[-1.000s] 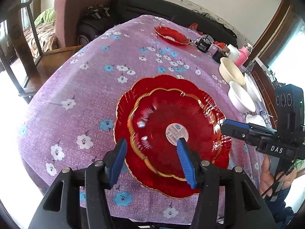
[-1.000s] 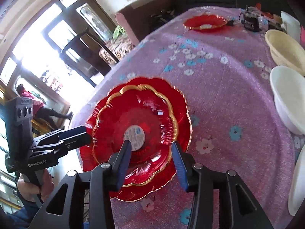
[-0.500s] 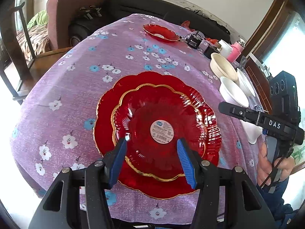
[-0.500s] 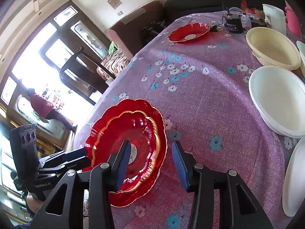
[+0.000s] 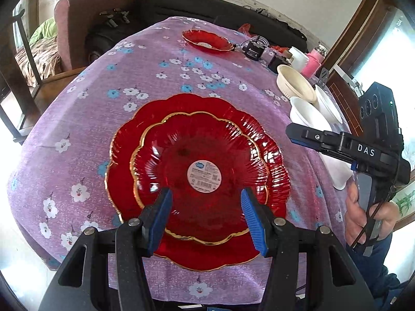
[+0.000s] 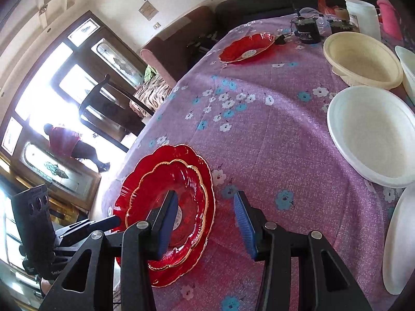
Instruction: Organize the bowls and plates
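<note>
Two red scalloped glass plates are stacked near the table's front edge: a smaller gold-rimmed plate (image 5: 202,153) (image 6: 155,189) with a round sticker lies in a larger red plate (image 5: 122,145) (image 6: 184,153). My left gripper (image 5: 206,202) hovers open above the stack's near side, with nothing between its blue pads. In the left wrist view my right gripper (image 5: 293,132) is side-on, right of the stack and apart from it. In its own view the right gripper (image 6: 205,204) stands open over the stack's right rim and the cloth. A third red plate (image 5: 206,41) (image 6: 247,48) sits at the far end.
A cream bowl (image 5: 295,84) (image 6: 363,61), a white bowl (image 5: 308,115) (image 6: 371,140) and a white plate (image 6: 399,241) line the right side. Behind them are a black adapter (image 6: 306,29), a white cup and a pink bottle. Purple flowered cloth (image 5: 160,77) covers the table. Chairs stand to the left.
The right gripper has drawn away from the stack's right edge and swung toward the white bowls. The left gripper has shifted slightly; the stack now sits more centred before it. Both jaws unchanged.
</note>
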Motion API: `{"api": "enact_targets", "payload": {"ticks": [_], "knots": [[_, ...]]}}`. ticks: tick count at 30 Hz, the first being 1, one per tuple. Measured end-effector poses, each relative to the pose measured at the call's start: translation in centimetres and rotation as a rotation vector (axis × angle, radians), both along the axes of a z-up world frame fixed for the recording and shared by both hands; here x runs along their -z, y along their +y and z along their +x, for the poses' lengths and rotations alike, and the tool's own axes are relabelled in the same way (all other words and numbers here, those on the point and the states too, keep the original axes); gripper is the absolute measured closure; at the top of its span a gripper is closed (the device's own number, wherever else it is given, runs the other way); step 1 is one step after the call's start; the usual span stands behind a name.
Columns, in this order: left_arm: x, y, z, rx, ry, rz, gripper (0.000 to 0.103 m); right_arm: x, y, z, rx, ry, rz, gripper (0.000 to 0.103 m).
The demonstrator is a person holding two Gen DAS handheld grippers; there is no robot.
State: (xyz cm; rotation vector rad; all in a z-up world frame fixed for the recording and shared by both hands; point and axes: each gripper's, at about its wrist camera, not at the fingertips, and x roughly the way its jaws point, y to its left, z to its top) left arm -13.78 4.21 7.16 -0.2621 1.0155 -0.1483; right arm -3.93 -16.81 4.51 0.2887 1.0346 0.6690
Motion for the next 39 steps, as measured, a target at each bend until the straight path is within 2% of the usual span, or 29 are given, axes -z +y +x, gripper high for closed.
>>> {"api": "enact_targets", "payload": {"ticks": [3, 7, 13, 15, 19, 21, 22, 24, 27, 30, 34, 37, 38, 39], "knots": [[-0.5, -1.3, 0.6, 0.026, 0.002, 0.008, 0.049, -0.6, -0.7, 0.2, 0.018, -0.001, 0.013, 0.054], [-1.7, -4.7, 1.9, 0.105, -0.008, 0.01, 0.049, -3.4, -3.3, 0.1, 0.069, -0.043, 0.048, 0.054], [-2.6, -11.1, 3.8, 0.234, -0.018, 0.012, 0.048, -8.2, -9.9, -0.2, 0.21, -0.147, 0.043, 0.054], [-2.6, -12.8, 4.5, 0.259, -0.01, 0.006, 0.048, -8.8, -12.1, 0.1, 0.253, -0.173, 0.026, 0.048], [-2.1, -15.3, 6.7, 0.267, 0.013, 0.007, 0.047, -7.0, -16.6, 1.4, 0.39, -0.171, 0.002, 0.045], [-1.8, -15.8, 8.7, 0.25, 0.039, -0.019, 0.048, -5.1, -18.0, 2.4, 0.431, -0.13, 0.009, 0.046], [-1.8, -16.0, 9.7, 0.237, 0.05, -0.025, 0.048, -4.3, -18.7, 2.9, 0.444, -0.102, 0.025, 0.05], [-1.7, -16.3, 11.3, 0.21, 0.059, -0.037, 0.048, -3.2, -19.4, 3.5, 0.455, -0.054, 0.039, 0.061], [-1.4, -17.2, 14.6, 0.155, 0.074, -0.049, 0.048, -2.6, -19.9, 3.5, 0.474, -0.045, 0.016, 0.061], [-0.3, -17.7, 17.0, 0.118, 0.093, -0.047, 0.048, -1.9, -19.8, 3.9, 0.476, -0.031, -0.009, 0.069], [1.1, -17.8, 19.7, 0.07, 0.113, -0.063, 0.051, -0.6, -20.1, 4.6, 0.471, 0.015, -0.006, 0.071], [1.9, -18.3, 20.6, 0.075, 0.12, -0.051, 0.059, -0.2, -19.9, 4.8, 0.469, 0.022, -0.019, 0.071], [2.2, -18.6, 20.9, 0.079, 0.123, -0.048, 0.068, 0.0, -19.7, 5.0, 0.467, 0.025, -0.03, 0.071], [2.6, -19.1, 21.2, 0.092, 0.129, -0.045, 0.076, 0.2, -19.6, 5.1, 0.467, 0.03, -0.042, 0.076]]}}
